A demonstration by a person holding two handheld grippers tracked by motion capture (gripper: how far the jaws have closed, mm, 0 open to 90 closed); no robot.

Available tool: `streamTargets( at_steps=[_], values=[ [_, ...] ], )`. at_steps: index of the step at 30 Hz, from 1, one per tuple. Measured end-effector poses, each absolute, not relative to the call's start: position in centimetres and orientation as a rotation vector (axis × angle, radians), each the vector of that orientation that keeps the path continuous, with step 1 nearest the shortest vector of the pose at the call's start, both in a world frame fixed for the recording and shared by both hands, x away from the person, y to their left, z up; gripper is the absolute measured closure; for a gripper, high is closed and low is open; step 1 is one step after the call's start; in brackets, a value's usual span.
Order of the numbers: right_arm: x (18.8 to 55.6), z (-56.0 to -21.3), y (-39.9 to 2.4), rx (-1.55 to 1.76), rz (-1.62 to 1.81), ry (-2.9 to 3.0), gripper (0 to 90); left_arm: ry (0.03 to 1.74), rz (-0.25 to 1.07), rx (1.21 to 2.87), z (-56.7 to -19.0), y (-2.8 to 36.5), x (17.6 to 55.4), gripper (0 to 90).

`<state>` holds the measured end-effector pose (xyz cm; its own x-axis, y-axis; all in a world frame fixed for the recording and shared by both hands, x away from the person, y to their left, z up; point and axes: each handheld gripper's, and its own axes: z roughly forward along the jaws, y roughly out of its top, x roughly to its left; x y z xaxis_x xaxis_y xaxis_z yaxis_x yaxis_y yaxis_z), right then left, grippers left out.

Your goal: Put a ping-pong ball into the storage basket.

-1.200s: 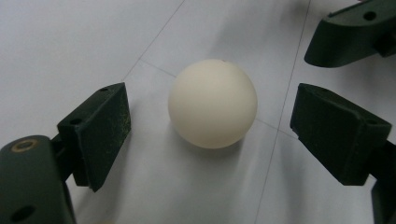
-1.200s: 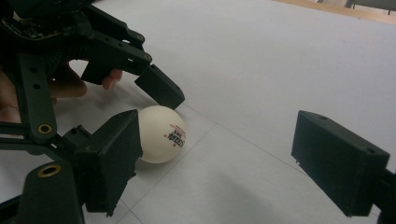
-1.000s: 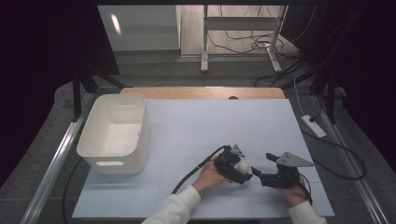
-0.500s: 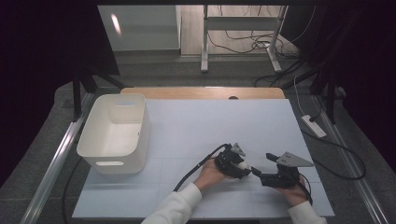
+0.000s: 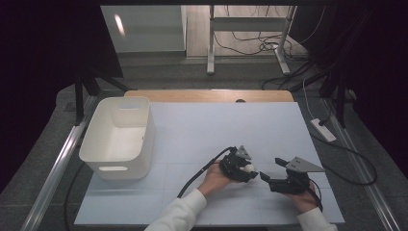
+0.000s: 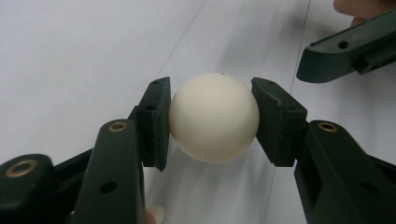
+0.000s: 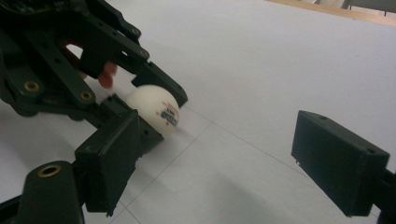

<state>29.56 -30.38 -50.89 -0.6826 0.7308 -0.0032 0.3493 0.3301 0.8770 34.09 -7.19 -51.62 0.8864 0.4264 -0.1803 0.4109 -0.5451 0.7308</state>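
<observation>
A white ball (image 6: pixel 214 116) with a small red and black print (image 7: pixel 170 115) rests on the white table sheet (image 5: pixel 216 125). My left gripper (image 6: pixel 211 123) is shut on it, one black pad (image 6: pixel 156 121) pressing each side. From above, the ball (image 5: pixel 249 168) and left gripper (image 5: pixel 247 171) sit at the front middle of the sheet. My right gripper (image 5: pixel 270 168) lies just right of them, pointing left at the ball. Its jaws stand wide open and hold nothing (image 7: pixel 224 161); the ball lies a little ahead of its left pad (image 7: pixel 112 158).
A white plastic basket (image 5: pixel 149 130) with nothing inside stands at the left of the sheet. A black cable (image 5: pixel 202 171) trails from the left gripper toward the front edge. A wooden table edge (image 5: pixel 211 95) runs along the back. A white power strip (image 5: pixel 323 130) lies off the right side.
The left gripper's jaws have closed onto the ball. Both hands have stayed nearly where they were.
</observation>
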Motion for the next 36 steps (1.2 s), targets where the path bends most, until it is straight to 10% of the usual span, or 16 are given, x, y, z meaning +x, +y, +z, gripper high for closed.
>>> streamTargets(
  at_steps=[36],
  values=[
    [29.6,-51.0,-30.3,0.953,1.292,2.205,15.7,0.607,0.066,2.146,-49.9,-5.0,33.2,50.8]
  ],
)
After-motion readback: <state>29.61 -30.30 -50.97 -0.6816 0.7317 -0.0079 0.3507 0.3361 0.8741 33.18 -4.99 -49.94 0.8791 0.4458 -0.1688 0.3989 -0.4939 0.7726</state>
